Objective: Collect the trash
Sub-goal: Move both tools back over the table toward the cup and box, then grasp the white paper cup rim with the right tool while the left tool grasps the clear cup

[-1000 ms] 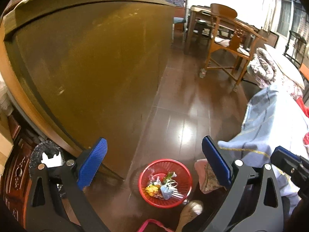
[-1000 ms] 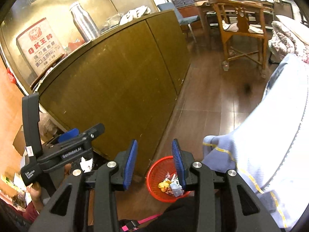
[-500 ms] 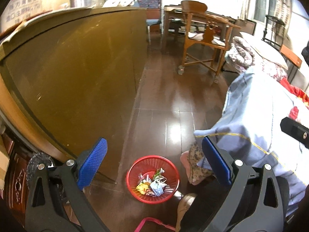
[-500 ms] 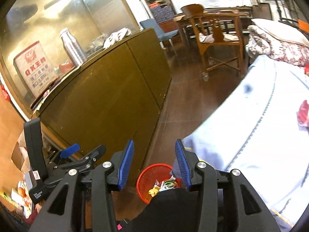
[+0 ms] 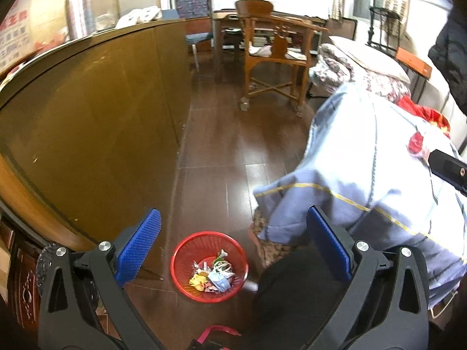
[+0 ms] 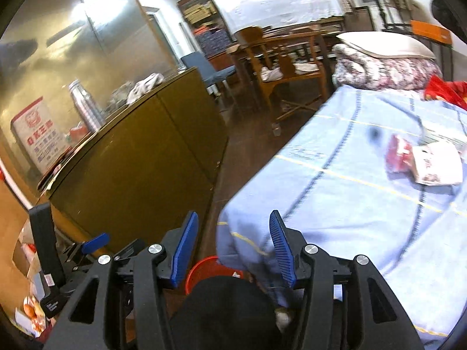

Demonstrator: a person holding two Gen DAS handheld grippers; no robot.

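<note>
A dark wooden floor [image 5: 221, 151] is bounded left of frame by a brown cabinet [image 5: 96, 122]. The red basket [image 5: 209, 266], round, mouth upward, is seen low centre, holding trash [image 5: 214, 274]. The left gripper [image 5: 233, 250] is spread wide, empty; the right gripper [image 6: 232, 249], just opening, is likewise empty.

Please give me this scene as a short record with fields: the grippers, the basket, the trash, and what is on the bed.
left gripper: open, nothing between its jaws
right gripper: open and empty, jaws have just been opening
basket: red, on the floor between cabinet and bed
trash in basket: small mixed pieces
on the bed: red and white wrappers
task state: wrappers not yet picked up
</note>
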